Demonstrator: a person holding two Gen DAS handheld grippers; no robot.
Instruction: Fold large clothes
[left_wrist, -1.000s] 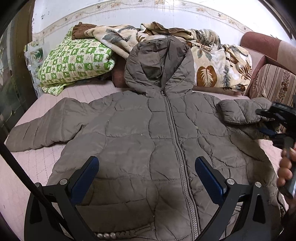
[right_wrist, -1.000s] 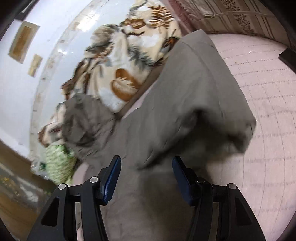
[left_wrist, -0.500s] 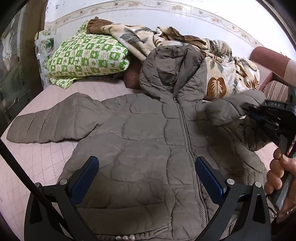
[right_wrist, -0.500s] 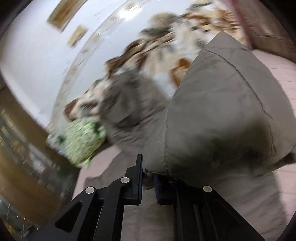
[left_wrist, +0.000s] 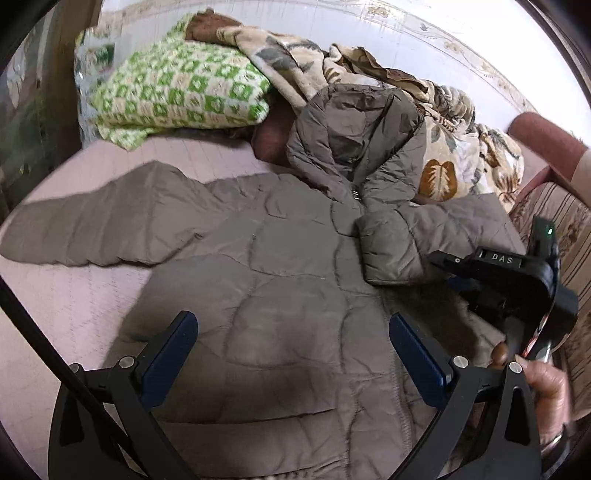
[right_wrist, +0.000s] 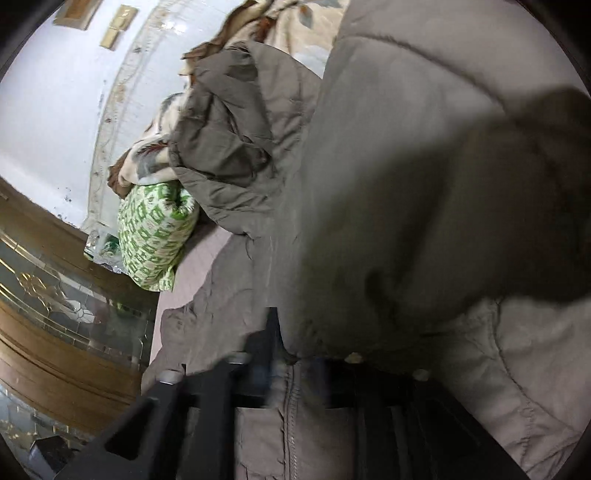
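Lying hood-away jacket (left_wrist: 280, 295); left gripper (left_wrist: 291, 354) wide, empty; right gripper (right_wrist: 295, 365) opening off sleeve (left_wrist: 417, 240).

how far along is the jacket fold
Early. Done: one sleeve lies folded across the jacket front. In hand: the right gripper is opening, sleeve fabric between its jaws. Left: the other sleeve lies spread out, the hood is unfolded, and the left gripper hovers open.

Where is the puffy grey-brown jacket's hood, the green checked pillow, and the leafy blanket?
Puffy grey-brown quilted jacket's hood (left_wrist: 354, 136), left wrist view, middle of the hood.
Green-and-cream checked pillow (left_wrist: 184, 92), left wrist view, top face.
Cream leaf-print blanket (left_wrist: 447, 173), left wrist view, brown leaf.
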